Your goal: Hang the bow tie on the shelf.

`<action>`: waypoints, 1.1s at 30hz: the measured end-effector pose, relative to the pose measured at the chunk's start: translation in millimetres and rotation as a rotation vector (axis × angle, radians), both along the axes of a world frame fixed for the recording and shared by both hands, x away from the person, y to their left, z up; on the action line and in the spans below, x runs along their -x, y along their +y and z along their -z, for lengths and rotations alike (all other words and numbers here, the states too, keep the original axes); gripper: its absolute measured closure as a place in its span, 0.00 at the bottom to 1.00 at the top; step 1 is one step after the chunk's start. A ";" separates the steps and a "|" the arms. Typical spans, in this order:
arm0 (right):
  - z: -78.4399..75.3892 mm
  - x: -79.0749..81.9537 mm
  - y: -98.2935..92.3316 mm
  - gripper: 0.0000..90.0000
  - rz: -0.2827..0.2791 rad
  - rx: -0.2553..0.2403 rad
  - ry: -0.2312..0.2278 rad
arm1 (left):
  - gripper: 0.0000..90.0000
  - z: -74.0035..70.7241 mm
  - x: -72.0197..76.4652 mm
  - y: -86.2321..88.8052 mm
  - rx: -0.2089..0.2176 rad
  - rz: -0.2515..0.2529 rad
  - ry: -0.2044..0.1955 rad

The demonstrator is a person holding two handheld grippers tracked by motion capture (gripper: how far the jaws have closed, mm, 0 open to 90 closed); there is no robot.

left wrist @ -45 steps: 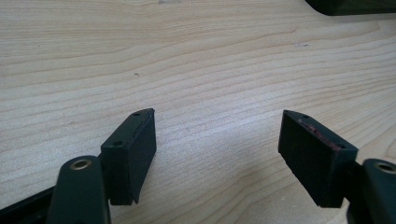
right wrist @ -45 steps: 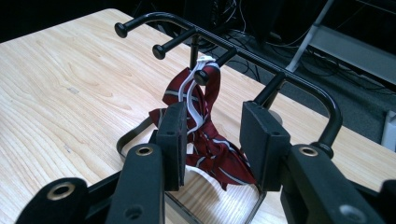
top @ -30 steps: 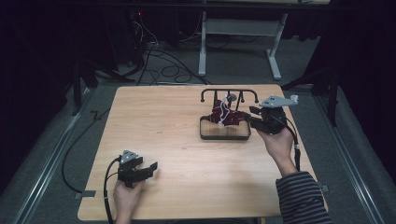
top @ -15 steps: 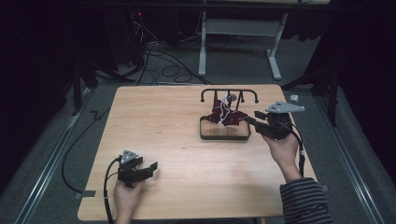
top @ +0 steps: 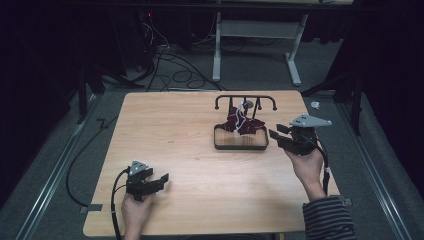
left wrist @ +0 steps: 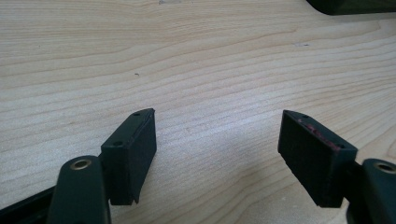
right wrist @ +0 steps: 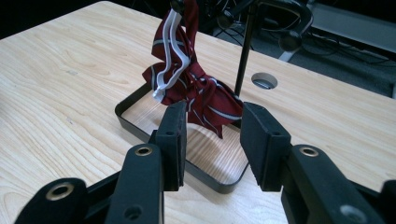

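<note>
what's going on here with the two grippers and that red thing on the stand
A person holds a gripper in each hand at a wooden table. The right gripper, jaws open, points at a dark red striped cloth hanging from a small black stand, not touching it. The left gripper rests open near the table's front left, holding nothing.

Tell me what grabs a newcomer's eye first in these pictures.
The dark red striped cloth with a white cord, hanging from a black rack over its black tray on the right half of the wooden table. Next, the right gripper, open, pointing at the tray from beside it, and the left gripper, open, at the near left.
</note>
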State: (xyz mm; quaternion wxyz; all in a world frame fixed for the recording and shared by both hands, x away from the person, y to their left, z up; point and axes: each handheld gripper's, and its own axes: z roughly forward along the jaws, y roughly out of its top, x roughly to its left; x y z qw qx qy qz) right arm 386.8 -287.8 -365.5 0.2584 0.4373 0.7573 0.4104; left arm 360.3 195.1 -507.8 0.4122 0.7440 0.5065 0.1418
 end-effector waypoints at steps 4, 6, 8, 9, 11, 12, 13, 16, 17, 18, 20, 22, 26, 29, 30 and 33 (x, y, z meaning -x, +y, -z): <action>5.1 2.2 -2.7 0.70 0.003 -0.004 0.009 | 0.32 0.0 0.0 0.0 0.000 0.000 0.000; 8.5 3.7 -3.2 0.70 0.009 -0.012 0.020 | 0.32 0.0 0.0 0.0 0.000 0.000 0.000; 12.0 4.3 -4.0 0.70 0.007 -0.015 0.027 | 0.32 0.0 0.0 0.0 0.000 0.000 0.000; 13.8 4.9 -4.2 0.70 0.009 -0.016 0.029 | 0.32 0.0 0.0 0.0 0.000 0.000 0.000; 17.2 5.5 -4.6 0.70 0.007 -0.015 0.030 | 0.32 0.0 0.0 0.0 0.000 0.000 0.000; 18.6 6.3 -4.6 0.70 0.009 -0.017 0.038 | 0.32 0.0 0.0 0.0 0.000 0.000 0.000; 20.2 6.3 -5.0 0.70 0.007 -0.015 0.036 | 0.32 0.0 0.0 -0.1 0.000 0.000 0.000; 24.0 7.7 -6.6 0.70 0.008 -0.018 0.043 | 0.32 -0.1 0.0 0.0 -0.001 0.001 0.001; 25.3 8.8 -6.6 0.70 0.013 -0.024 0.050 | 0.32 -0.1 0.0 0.0 -0.001 0.000 0.001; 26.7 9.2 -7.2 0.70 0.011 -0.022 0.048 | 0.32 -0.1 0.1 0.0 -0.002 0.000 0.001; 29.4 10.8 -7.9 0.70 0.013 -0.027 0.058 | 0.32 -0.1 0.0 0.0 -0.001 0.001 0.001; 33.0 11.8 -8.9 0.70 0.017 -0.031 0.060 | 0.32 -0.1 0.1 0.0 -0.001 0.001 0.001; 43.8 14.6 -11.4 0.70 0.021 -0.041 0.072 | 0.32 -0.1 0.1 -0.2 -0.002 -0.001 0.000; 56.9 17.0 -13.4 0.70 0.033 -0.056 0.094 | 0.32 -0.1 0.1 -0.1 -0.002 -0.001 0.000; 61.9 17.7 -13.9 0.70 0.039 -0.059 0.104 | 0.32 -0.1 0.1 -0.2 -0.003 -0.001 0.000; 77.3 19.5 -15.0 0.69 0.048 -0.075 0.126 | 0.32 -0.1 0.1 -0.2 -0.003 -0.001 0.000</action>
